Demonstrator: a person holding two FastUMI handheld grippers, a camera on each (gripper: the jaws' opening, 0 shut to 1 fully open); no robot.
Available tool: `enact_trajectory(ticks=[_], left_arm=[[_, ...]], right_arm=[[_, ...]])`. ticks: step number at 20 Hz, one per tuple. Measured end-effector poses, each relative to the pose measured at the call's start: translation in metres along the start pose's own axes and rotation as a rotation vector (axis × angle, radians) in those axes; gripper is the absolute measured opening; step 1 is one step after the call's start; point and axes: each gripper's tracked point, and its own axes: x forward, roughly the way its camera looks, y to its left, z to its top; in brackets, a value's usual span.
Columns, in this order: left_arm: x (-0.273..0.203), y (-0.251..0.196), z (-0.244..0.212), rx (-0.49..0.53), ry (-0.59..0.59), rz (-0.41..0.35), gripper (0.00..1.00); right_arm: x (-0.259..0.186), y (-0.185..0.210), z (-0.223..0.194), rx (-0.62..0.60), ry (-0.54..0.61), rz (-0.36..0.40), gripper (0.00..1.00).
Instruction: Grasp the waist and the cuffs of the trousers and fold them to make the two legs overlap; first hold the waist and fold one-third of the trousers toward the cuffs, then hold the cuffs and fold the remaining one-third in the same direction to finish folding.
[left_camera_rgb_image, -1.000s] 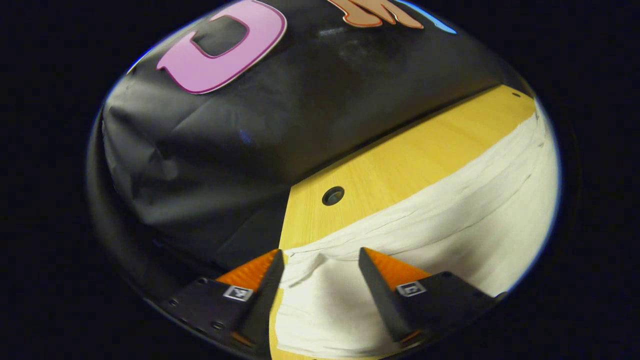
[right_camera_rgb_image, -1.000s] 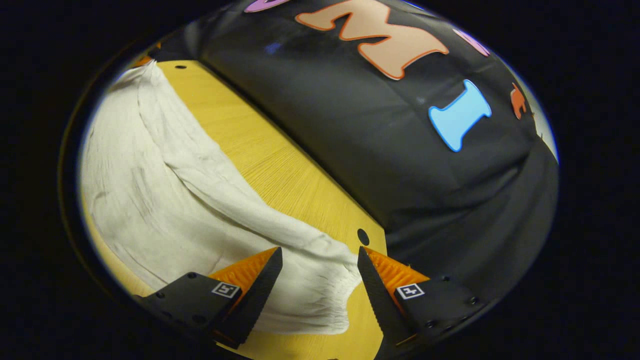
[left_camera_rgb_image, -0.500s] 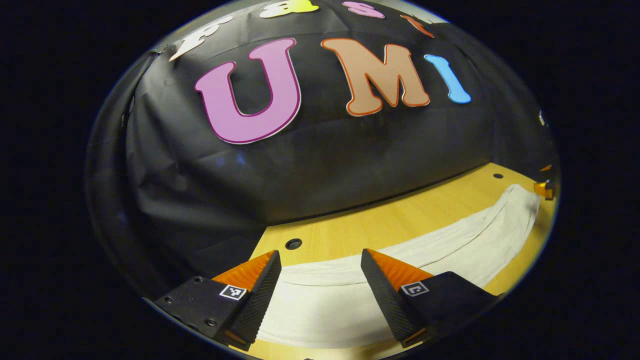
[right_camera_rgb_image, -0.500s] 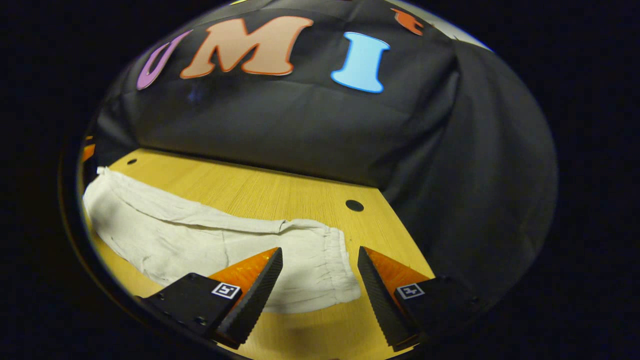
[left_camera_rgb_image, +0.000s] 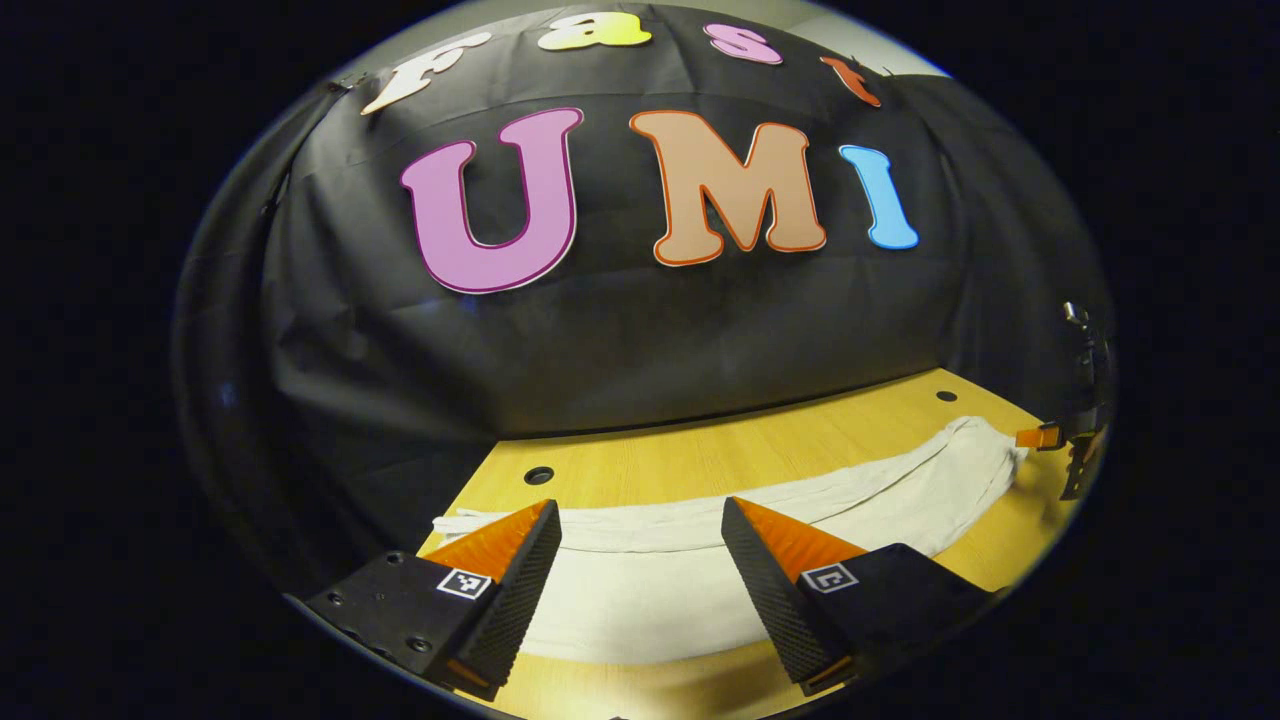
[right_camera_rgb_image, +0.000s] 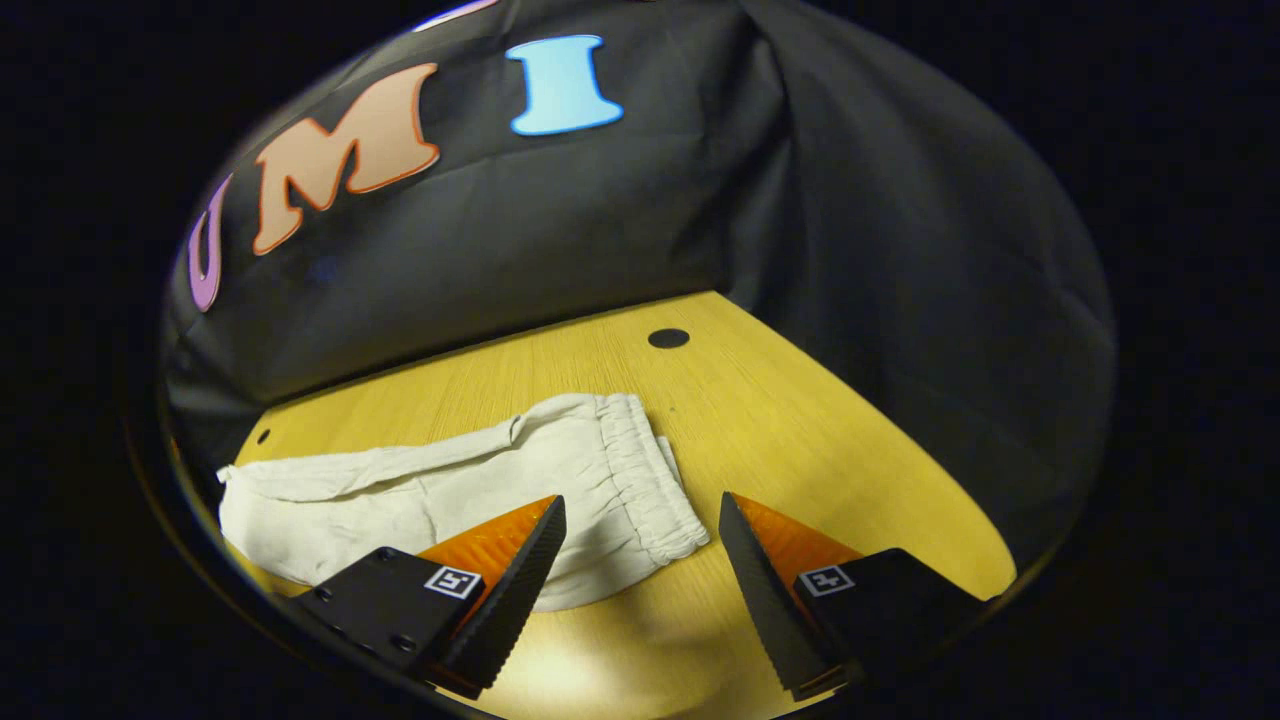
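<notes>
Right gripper view: trousers (right_camera_rgb_image: 430, 490) flat on surface (right_camera_rgb_image: 800, 420), legs overlapped; thirds unfolded. Right tool (right_camera_rgb_image: 640, 560), left tool (left_camera_rgb_image: 640, 560) open, empty.

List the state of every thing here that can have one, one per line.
trousers: lying flat on the table, legs overlapped lengthwise, thirds not yet folded
waist: elastic end bunched, ungrasped
left gripper: open, above the trousers
right gripper: open, above the waist
table: bearing the trousers

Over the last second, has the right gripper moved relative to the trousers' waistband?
Yes. The right gripper has pulled up and back: the waistband, earlier between its open fingers, now lies farther ahead, and the table hole sits higher in the right gripper view.
</notes>
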Motion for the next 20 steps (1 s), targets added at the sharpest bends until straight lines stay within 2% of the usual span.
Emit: enact_trajectory(ticks=[4,5,6,7,8,9,11,12,13,14,15,16,17,18,19,20], left_arm=[[-0.015,0.0,0.004,0.029,-0.003,0.031,0.96],[-0.019,0.0,0.005,0.039,-0.004,0.041,0.96],[-0.022,0.001,0.004,0.048,-0.002,0.049,0.96],[-0.026,0.001,0.004,0.053,-0.002,0.056,0.96],[-0.029,0.001,0.005,0.055,-0.003,0.061,1.0],[-0.032,0.001,0.005,0.054,-0.003,0.066,0.96],[-0.036,0.001,0.006,0.053,-0.002,0.079,0.96],[-0.038,0.001,0.007,0.05,-0.004,0.085,0.96],[-0.04,0.001,0.007,0.046,-0.005,0.091,0.96],[-0.042,0.0,0.007,0.043,-0.006,0.097,0.96],[-0.043,0.0,0.008,0.038,-0.007,0.101,0.96],[-0.045,0.0,0.007,0.034,-0.004,0.106,0.96],[-0.045,-0.002,0.005,0.032,-0.002,0.11,0.96],[-0.047,-0.003,0.006,0.03,0.0,0.115,0.96],[-0.048,-0.004,0.006,0.028,-0.002,0.118,0.96],[-0.05,-0.006,0.007,0.026,-0.005,0.123,0.96]], right_arm=[[0.016,-0.014,-0.02,0.19,0.086,-0.025,0.96],[0.018,-0.014,-0.023,0.219,0.101,-0.022,0.92],[0.018,-0.014,-0.024,0.233,0.108,-0.017,0.96],[0.019,-0.014,-0.024,0.239,0.112,-0.01,0.91],[0.02,-0.01,-0.026,0.245,0.114,0.003,0.96],[0.022,-0.006,-0.027,0.254,0.12,0.017,0.96],[0.025,-0.003,-0.031,0.261,0.134,0.022,0.93],[0.028,-0.007,-0.034,0.251,0.134,0.008,0.75],[0.034,-0.01,-0.034,0.245,0.138,0.005,0.7],[0.033,-0.007,-0.036,0.25,0.145,0.028,0.56],[0.033,-0.004,-0.04,0.256,0.171,0.047,0.49],[0.032,-0.001,-0.041,0.266,0.173,0.063,0.31],[0.035,-0.002,-0.04,0.264,0.167,0.068,0.19],[0.031,-0.006,-0.038,0.26,0.159,0.064,0.22],[0.03,-0.008,-0.035,0.252,0.154,0.063,0.16],[0.027,-0.008,-0.033,0.247,0.149,0.066,0.16]])
